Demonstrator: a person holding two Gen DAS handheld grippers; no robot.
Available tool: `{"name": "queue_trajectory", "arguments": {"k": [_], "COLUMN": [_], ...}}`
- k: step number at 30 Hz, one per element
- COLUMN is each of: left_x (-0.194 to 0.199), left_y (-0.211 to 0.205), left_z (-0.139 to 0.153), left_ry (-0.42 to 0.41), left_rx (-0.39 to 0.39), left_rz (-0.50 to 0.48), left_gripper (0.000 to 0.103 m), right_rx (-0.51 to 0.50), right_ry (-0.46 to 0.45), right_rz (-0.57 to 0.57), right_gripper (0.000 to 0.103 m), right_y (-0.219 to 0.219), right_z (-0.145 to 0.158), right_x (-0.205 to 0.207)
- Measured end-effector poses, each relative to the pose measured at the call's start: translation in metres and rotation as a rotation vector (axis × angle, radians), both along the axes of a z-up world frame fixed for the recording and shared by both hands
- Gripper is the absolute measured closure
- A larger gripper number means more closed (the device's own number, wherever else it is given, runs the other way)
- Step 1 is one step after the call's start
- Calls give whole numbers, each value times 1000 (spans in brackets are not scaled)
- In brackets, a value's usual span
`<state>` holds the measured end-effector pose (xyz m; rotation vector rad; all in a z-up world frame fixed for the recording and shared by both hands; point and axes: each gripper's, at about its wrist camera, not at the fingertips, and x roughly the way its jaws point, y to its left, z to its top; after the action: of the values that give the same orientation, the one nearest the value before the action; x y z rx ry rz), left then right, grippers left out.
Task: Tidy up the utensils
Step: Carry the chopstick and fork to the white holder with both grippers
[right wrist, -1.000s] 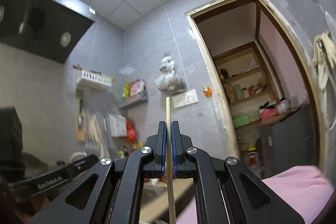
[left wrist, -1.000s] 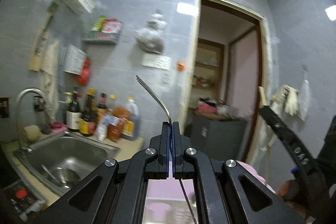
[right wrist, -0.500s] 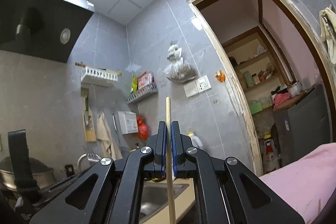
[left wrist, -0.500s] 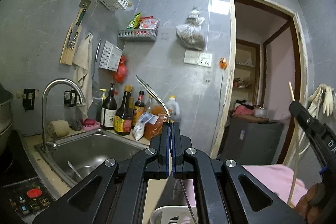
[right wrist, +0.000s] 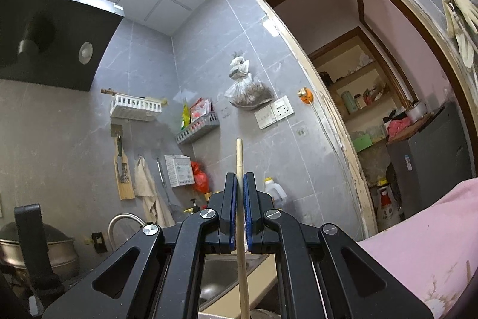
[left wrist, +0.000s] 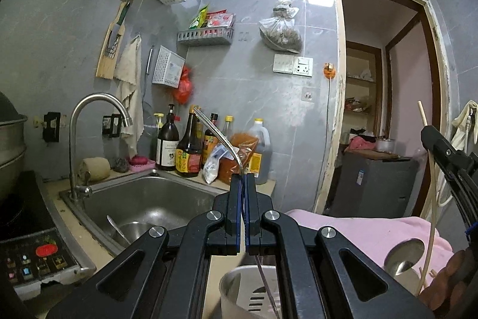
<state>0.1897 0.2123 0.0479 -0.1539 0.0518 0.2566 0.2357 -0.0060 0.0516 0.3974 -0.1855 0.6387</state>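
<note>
Home kitchen: steel sink (left wrist: 143, 199) with faucet (left wrist: 89, 121), sauce bottles (left wrist: 188, 148) on counter, range hood (right wrist: 53, 35), induction cooktop (left wrist: 33, 256), grey tiled walls, wall racks (left wrist: 206, 35).

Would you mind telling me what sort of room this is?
Most likely a small home kitchen: a steel sink with a tap, sauce bottles beside it, and a range hood on the wall.
</note>
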Motion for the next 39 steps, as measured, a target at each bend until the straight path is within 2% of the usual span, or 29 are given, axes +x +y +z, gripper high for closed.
{"name": "queue_trajectory", "arguments": {"k": [6, 15, 22, 27, 33, 36, 38, 39], "left_x": [-1, 0, 0, 3, 4, 1, -4, -6], "left_y": [-5, -7, -8, -8, -8, -10, -10, -11], "left_z": [-2, 1, -2, -4, -9, -6, -2, 1], "left_ry": [8, 7, 20, 64, 118, 119, 99, 88], "left_rx": [1, 0, 2, -2, -33, -52, -61, -63], "left_rz": [-15, -32, -43, -87, -190, -222, -223, -224], "left_gripper": [103, 103, 103, 103, 102, 96, 87, 80], "right_rx": [-8, 9, -40, -91, -131, -143, -147, -146], "right_ry": [13, -31, -3, -1, 12, 21, 30, 31], "right_rz": [3, -31, -23, -11, -31, -47, -58, -58], "right_gripper": [100, 100, 99, 99, 98, 92, 80, 79], "right_y": [0, -4, -3, 0, -3, -8, -13, -16], "right_z": [4, 11, 5, 5, 3, 4, 4, 5], "right_x": [0, -6, -3, -9, -16, -19, -20, -21]}}
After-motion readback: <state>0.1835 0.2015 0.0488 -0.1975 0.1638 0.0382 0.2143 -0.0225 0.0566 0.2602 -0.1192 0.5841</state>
